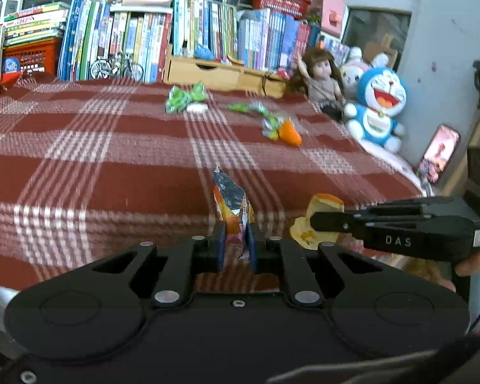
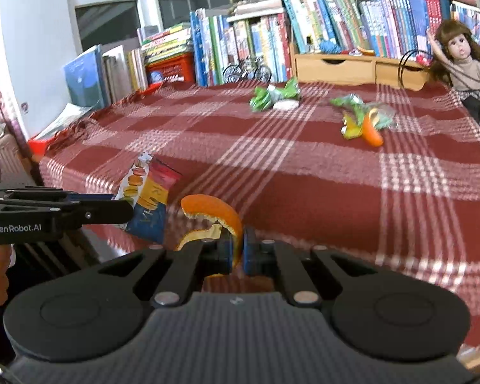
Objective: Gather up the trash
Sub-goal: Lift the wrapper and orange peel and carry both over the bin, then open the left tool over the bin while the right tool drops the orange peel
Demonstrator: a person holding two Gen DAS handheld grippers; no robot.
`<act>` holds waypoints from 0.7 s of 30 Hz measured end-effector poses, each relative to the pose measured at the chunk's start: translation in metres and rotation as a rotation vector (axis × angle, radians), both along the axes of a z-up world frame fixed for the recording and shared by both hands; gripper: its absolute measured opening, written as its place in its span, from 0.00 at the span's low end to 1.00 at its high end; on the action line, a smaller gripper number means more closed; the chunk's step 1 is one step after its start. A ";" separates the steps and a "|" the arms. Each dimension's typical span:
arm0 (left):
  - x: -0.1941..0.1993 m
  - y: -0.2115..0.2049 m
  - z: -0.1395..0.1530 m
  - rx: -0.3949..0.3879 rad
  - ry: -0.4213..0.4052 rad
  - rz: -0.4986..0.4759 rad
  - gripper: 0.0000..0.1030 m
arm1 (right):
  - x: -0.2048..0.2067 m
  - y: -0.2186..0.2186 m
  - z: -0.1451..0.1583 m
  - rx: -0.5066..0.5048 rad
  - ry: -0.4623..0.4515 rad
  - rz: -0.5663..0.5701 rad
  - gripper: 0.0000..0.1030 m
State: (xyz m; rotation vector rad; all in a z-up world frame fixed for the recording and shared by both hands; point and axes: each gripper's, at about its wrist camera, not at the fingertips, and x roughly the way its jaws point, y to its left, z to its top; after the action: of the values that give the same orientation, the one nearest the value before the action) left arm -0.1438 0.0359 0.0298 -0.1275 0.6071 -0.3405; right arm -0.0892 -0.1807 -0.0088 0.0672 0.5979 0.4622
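Observation:
My left gripper [image 1: 236, 249] is shut on a colourful snack wrapper [image 1: 232, 203], which stands up from between its blue pads above the red plaid cloth [image 1: 112, 166]. My right gripper [image 2: 238, 251] is shut on a curled orange peel [image 2: 214, 212]. In the left wrist view the right gripper [image 1: 316, 220] reaches in from the right with the peel [image 1: 320, 211]. The right wrist view has the left gripper [image 2: 124, 209] coming in from the left with the wrapper [image 2: 148, 198]. Farther back on the cloth lie a green wrapper [image 1: 185, 97] and another green wrapper with an orange peel piece [image 1: 289, 132].
Rows of books [image 1: 137, 38], a wooden drawer box [image 1: 220, 73] and a small model bicycle [image 1: 116, 67] line the far edge. A doll [image 1: 323, 80] and a blue plush toy [image 1: 379, 105] sit at the right, with a phone [image 1: 440, 152] beside them.

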 end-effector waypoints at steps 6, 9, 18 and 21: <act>-0.017 0.005 -0.029 -0.001 0.116 -0.024 0.13 | -0.016 0.007 -0.020 -0.032 0.063 0.024 0.09; -0.023 0.004 -0.045 0.022 0.169 -0.049 0.13 | -0.024 0.011 -0.030 -0.057 0.084 0.045 0.09; -0.012 -0.007 -0.099 0.049 0.363 -0.075 0.13 | -0.025 0.020 -0.073 -0.110 0.197 0.078 0.09; -0.008 -0.010 -0.117 0.068 0.407 -0.077 0.13 | -0.022 0.023 -0.089 -0.127 0.236 0.082 0.09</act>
State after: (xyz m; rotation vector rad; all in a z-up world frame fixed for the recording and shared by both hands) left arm -0.1514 0.0255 -0.0868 -0.1088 1.0273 -0.3711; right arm -0.1116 -0.1581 -0.0981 -0.0249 0.8629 0.4985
